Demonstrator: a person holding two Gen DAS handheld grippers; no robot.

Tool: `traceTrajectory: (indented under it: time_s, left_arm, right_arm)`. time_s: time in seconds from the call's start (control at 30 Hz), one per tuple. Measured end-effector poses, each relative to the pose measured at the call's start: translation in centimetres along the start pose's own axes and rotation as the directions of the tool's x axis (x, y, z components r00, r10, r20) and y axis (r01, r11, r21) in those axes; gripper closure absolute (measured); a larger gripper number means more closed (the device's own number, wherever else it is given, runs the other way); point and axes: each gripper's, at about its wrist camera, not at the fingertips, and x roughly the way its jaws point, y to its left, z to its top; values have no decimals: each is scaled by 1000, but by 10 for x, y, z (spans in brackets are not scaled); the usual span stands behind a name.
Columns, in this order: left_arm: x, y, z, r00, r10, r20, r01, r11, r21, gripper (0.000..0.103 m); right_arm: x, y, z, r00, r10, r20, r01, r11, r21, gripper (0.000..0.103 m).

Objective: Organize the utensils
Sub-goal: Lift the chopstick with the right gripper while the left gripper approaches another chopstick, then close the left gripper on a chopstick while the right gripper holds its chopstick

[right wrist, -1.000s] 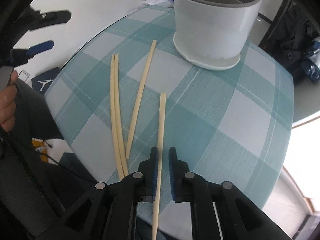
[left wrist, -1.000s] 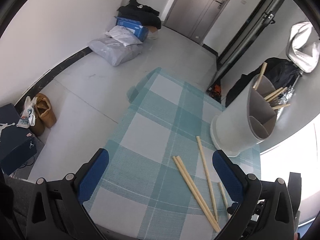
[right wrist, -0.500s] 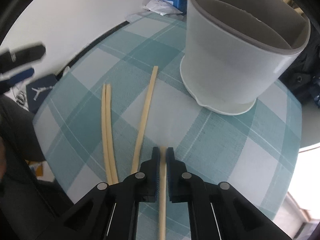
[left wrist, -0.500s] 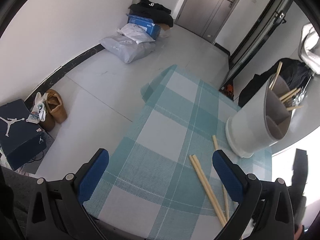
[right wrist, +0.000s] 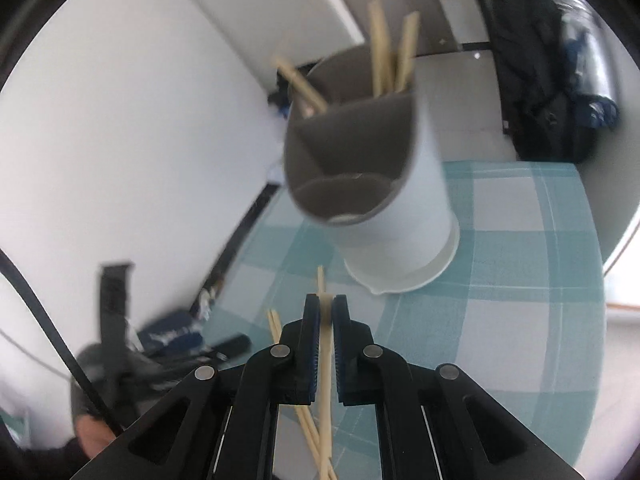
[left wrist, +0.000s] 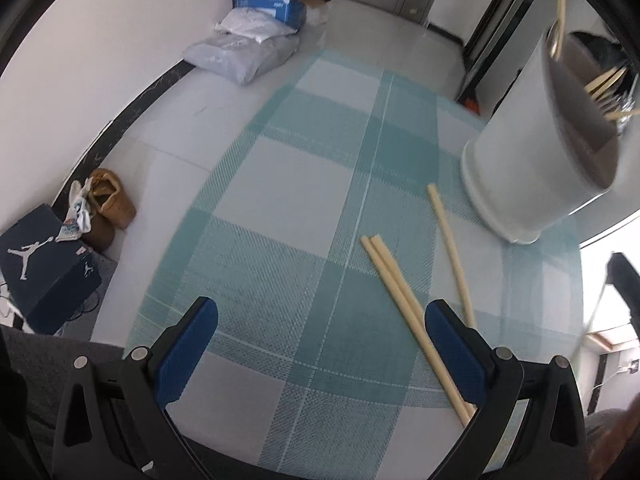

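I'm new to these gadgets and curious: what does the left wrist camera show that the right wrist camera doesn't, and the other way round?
Only the left wrist view shows the left gripper, wide open and empty, and a shoebox on the floor. Only the right wrist view shows the right gripper shut on a chopstick and the holder's divided inside. Both show the white utensil holder with chopsticks in it, loose chopsticks and the checked tablecloth.

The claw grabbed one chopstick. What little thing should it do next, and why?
Probably carry it over the open top of the white holder and tip it in. The right claw is shut on one chopstick, already up off the checked cloth. Other chopsticks already stand in the holder, and three more still lie on the cloth.
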Motion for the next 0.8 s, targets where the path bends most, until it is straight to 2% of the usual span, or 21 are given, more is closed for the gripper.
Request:
traceTrajectory:
  time_s: [0.1, 0.3, 0.47, 0.57, 0.8]
  left_arm:
    - [10, -3, -1, 998, 49, -33, -48, 999, 15, 1]
    - [16, -13, 1, 990, 140, -33, -137, 988, 75, 1]
    - [18, -15, 6, 988, 145, -55, -141, 988, 62, 2]
    - [14, -19, 7, 993, 110, -38, -108, 993, 50, 2]
    - [25, -29, 7, 988, 144, -56, -139, 986, 89, 2]
  right_arm:
    - [-3, 0, -5, 1000, 10, 29, -11, 1000, 18, 97]
    - [-15, -10, -2, 997, 16, 79, -18, 999, 28, 97]
    - [-16, -9, 0, 996, 45, 81, -45, 999, -2, 97]
    - [-18, -8, 1, 994, 59, 94, -58, 998, -15, 97]
    - [-29, -10, 2, 989, 78, 126, -74, 997, -38, 97]
